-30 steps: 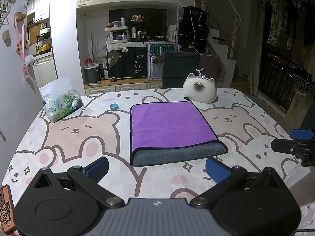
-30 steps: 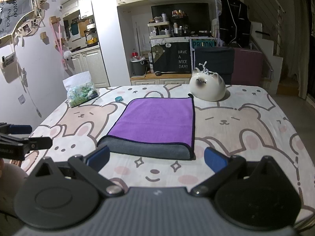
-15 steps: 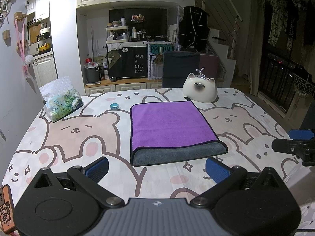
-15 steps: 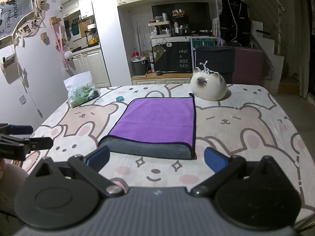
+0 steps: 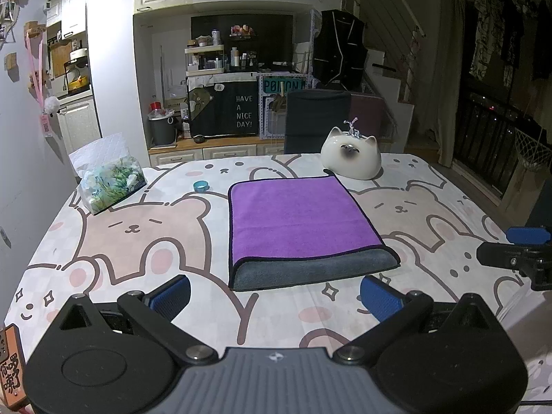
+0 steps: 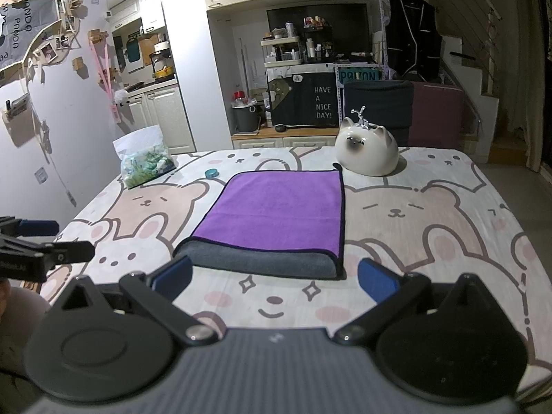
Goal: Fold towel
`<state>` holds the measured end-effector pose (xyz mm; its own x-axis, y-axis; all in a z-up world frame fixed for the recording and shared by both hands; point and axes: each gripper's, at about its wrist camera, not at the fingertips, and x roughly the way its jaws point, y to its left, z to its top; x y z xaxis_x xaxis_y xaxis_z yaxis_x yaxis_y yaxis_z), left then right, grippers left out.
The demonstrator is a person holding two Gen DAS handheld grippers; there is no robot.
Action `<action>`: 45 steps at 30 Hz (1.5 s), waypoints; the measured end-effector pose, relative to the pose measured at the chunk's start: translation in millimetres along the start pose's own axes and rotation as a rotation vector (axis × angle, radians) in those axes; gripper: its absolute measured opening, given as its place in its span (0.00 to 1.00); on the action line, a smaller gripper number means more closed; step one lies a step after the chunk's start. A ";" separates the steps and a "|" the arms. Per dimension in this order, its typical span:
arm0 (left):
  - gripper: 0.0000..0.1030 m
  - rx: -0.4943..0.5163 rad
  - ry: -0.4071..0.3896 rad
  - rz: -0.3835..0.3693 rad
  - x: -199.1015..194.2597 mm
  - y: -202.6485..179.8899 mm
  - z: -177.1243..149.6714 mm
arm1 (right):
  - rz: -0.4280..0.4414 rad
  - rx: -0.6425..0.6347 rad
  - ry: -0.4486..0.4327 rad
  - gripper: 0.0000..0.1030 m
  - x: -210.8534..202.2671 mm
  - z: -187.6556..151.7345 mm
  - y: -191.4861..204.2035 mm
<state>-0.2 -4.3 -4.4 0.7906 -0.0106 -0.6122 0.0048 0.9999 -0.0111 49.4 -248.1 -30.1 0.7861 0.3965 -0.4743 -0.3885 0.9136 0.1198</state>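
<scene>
A purple towel (image 5: 300, 217) with a grey underside lies folded flat in the middle of the table; its grey folded edge faces me. It also shows in the right wrist view (image 6: 279, 210). My left gripper (image 5: 275, 296) is open and empty, held just short of the towel's near edge. My right gripper (image 6: 275, 281) is open and empty, also just short of that edge. Each gripper shows at the side of the other's view: the right one (image 5: 517, 252), the left one (image 6: 41, 241).
The table (image 5: 138, 241) has a bear-print cloth. A white cat-shaped ceramic (image 5: 351, 153) stands behind the towel. A tissue pack (image 5: 110, 179) lies at the far left, a small teal cap (image 5: 200, 185) beside it. A dark chair (image 5: 317, 117) stands behind the table.
</scene>
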 end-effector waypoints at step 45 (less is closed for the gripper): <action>1.00 -0.022 0.005 0.007 5.3 10.4 7.5 | -0.023 -0.025 0.003 1.00 1.6 3.9 0.1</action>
<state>8.6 6.0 -1.8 0.7878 -0.0032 -0.6159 -0.0146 0.9996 -0.0239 52.5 -247.0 -27.5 0.7935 0.3753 -0.4790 -0.3826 0.9198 0.0869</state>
